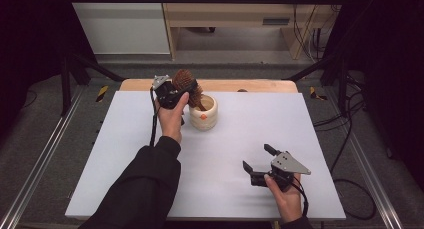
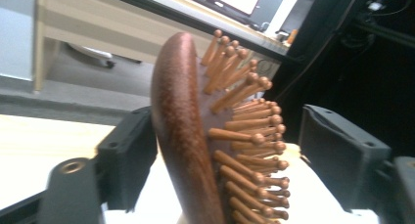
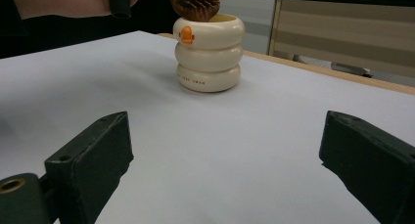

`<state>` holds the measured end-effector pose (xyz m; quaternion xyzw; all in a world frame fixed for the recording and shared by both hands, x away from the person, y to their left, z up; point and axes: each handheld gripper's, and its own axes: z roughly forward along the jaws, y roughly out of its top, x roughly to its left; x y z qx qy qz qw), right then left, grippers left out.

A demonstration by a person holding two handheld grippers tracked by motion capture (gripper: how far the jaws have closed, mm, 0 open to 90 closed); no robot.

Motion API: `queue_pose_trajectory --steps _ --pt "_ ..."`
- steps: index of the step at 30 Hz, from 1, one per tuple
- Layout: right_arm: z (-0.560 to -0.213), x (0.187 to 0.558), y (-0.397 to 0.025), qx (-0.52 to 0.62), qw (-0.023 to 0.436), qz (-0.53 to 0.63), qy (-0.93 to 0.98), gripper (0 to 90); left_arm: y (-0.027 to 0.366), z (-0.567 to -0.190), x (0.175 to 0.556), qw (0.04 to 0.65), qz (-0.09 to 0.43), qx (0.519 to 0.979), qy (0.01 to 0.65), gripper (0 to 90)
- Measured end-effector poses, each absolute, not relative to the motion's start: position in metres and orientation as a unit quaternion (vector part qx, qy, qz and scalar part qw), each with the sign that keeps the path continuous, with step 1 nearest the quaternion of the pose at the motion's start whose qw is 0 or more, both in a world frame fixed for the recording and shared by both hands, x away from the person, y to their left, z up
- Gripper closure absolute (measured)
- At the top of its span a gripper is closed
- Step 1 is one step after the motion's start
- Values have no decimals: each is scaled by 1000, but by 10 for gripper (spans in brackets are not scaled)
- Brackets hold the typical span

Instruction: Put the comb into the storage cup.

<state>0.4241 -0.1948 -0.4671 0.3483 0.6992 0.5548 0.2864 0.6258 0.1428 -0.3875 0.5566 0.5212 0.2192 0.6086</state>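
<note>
A brown wooden hairbrush stands head-up with its handle down in a cream ringed cup that bears an orange duck mark. My left gripper is at the brush head. In the left gripper view the brush sits between the jaws of the left gripper: the left jaw is against its smooth back, and the right jaw stands a little clear of the bristle tips. My right gripper rests open near the front right of the sheet, pointing at the cup and the brush.
A white sheet covers the wooden table. Black frame bars and cables run along both sides. A wooden cabinet stands behind the table on the floor.
</note>
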Motion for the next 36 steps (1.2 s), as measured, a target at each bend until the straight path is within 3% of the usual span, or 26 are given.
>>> queue_pose_trajectory --steps 19,36 --pt "-467 424 -194 348 286 554 700 57 146 -388 623 604 234 564 512 54" --pt "-467 424 -194 349 285 556 698 57 148 -379 612 600 261 577 489 42"
